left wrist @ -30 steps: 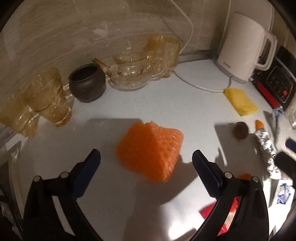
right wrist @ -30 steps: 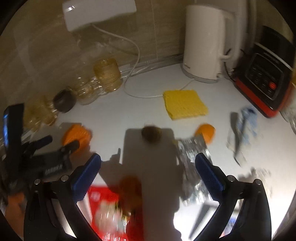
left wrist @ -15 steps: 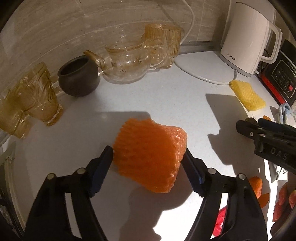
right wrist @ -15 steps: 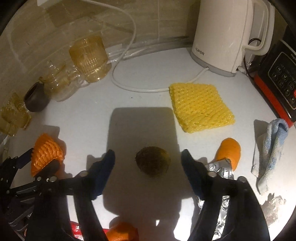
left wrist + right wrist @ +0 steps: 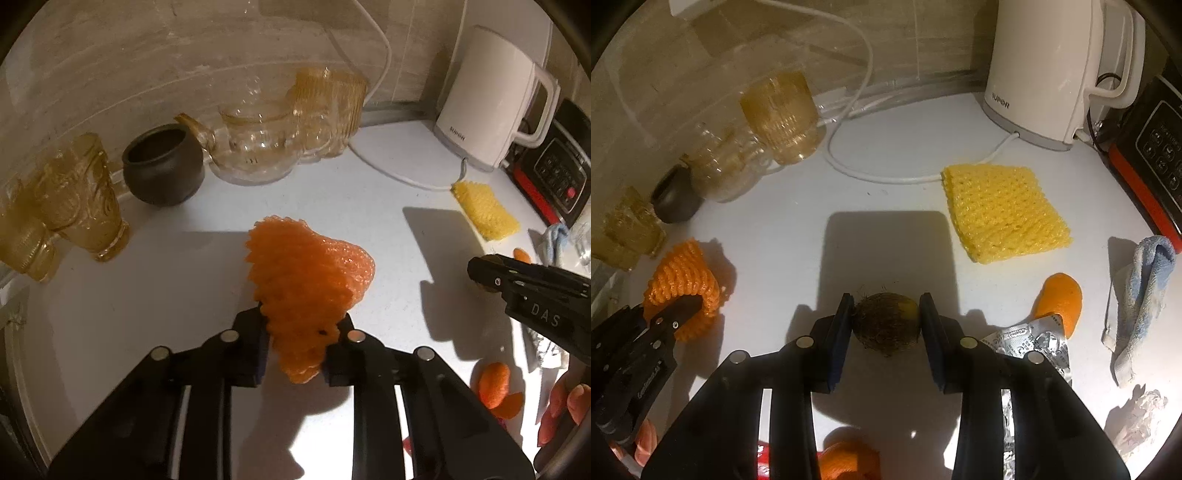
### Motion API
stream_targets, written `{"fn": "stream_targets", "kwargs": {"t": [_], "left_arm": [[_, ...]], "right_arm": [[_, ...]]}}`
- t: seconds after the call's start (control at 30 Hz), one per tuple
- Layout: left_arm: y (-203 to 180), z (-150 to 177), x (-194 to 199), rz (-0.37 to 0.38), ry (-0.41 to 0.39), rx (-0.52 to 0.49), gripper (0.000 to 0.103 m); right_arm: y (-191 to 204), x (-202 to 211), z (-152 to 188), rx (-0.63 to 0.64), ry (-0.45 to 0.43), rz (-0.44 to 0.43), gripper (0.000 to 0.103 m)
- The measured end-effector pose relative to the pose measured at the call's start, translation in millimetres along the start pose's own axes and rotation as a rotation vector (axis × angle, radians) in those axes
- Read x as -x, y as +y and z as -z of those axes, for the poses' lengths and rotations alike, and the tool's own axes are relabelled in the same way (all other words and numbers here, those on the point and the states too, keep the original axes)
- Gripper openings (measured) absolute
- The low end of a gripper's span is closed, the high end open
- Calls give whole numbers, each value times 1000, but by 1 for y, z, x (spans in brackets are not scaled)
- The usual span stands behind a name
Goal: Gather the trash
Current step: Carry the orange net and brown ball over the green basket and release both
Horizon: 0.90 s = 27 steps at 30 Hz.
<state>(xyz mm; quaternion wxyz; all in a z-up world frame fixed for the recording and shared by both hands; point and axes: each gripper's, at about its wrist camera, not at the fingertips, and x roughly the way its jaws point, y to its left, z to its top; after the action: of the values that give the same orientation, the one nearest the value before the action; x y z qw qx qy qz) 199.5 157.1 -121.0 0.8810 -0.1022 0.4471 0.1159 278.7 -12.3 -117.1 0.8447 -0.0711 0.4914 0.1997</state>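
Note:
My left gripper (image 5: pixel 297 330) is shut on an orange foam fruit net (image 5: pixel 306 284), squeezing its lower end; the net also shows in the right wrist view (image 5: pixel 683 284). My right gripper (image 5: pixel 886 321) is shut on a small brown hairy fruit pit (image 5: pixel 886 323) resting on the white counter. A yellow foam net (image 5: pixel 1004 214), an orange peel (image 5: pixel 1060 301), a crumpled foil wrapper (image 5: pixel 1030 343) and more orange peel (image 5: pixel 846 458) lie nearby.
A white kettle (image 5: pixel 1049 70) with its cable, a black and red appliance (image 5: pixel 1152 144), amber glasses (image 5: pixel 779 114), a glass teapot (image 5: pixel 258 155) and a dark pot (image 5: pixel 162 166) stand along the wall. A blue-grey rag (image 5: pixel 1137 299) lies at right.
Both grippers closed: the left one onto the orange foam net, squashing it narrow, the right one moved forward and down onto the brown pit.

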Motion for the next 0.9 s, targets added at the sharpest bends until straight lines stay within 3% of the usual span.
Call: {"fn": "stream_targets", "kwargs": {"t": [0.37, 0.57, 0.9], "left_arm": [[12, 2, 56, 52, -58, 14, 21], [-29, 37, 126, 121, -80, -86, 21], [-100, 115, 203, 191, -75, -215, 21]], "right_arm": [[2, 64, 16, -18, -81, -59, 37], [-12, 136, 72, 1, -126, -47, 37], [-59, 232, 194, -71, -133, 20, 37]]}}
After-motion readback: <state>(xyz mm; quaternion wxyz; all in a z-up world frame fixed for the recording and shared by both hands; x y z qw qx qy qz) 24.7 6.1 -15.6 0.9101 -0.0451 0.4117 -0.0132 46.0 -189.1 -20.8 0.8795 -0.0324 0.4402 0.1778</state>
